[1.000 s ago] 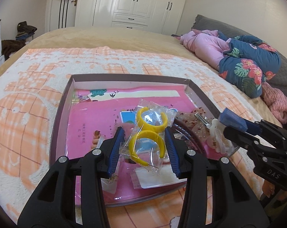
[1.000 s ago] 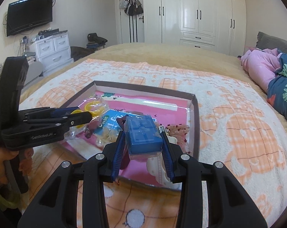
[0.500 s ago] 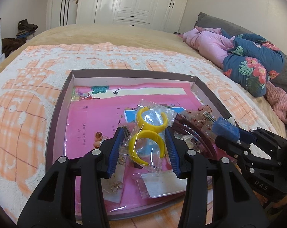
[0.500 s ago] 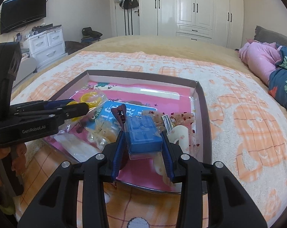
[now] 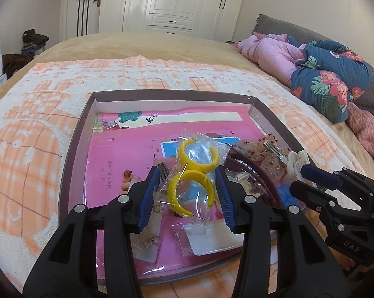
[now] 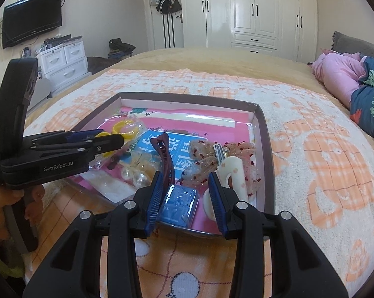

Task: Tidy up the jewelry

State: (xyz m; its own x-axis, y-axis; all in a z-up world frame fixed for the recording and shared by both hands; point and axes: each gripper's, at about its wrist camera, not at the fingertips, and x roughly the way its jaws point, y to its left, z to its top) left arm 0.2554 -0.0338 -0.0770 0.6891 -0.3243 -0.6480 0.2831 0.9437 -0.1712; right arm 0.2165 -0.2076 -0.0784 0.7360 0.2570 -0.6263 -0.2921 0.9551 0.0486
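The small gold pieces (image 5: 151,241) are perhaps earrings, too small to tell.

**Two wrist cameras over one tray**

Each fisheye sat behind its own gripper fingers, tilted down at the shallow tray (image 5: 70,149) on the bed. The left view looked close over the tray's near edge toward the white wardrobe (image 5: 172,2), with the right gripper (image 5: 311,173) entering at the tray's right. The right view faced the same wardrobe, the left gripper (image 6: 112,140) crossing the tray's left side. Both shared the tray and the patterned blanket (image 6: 323,149).
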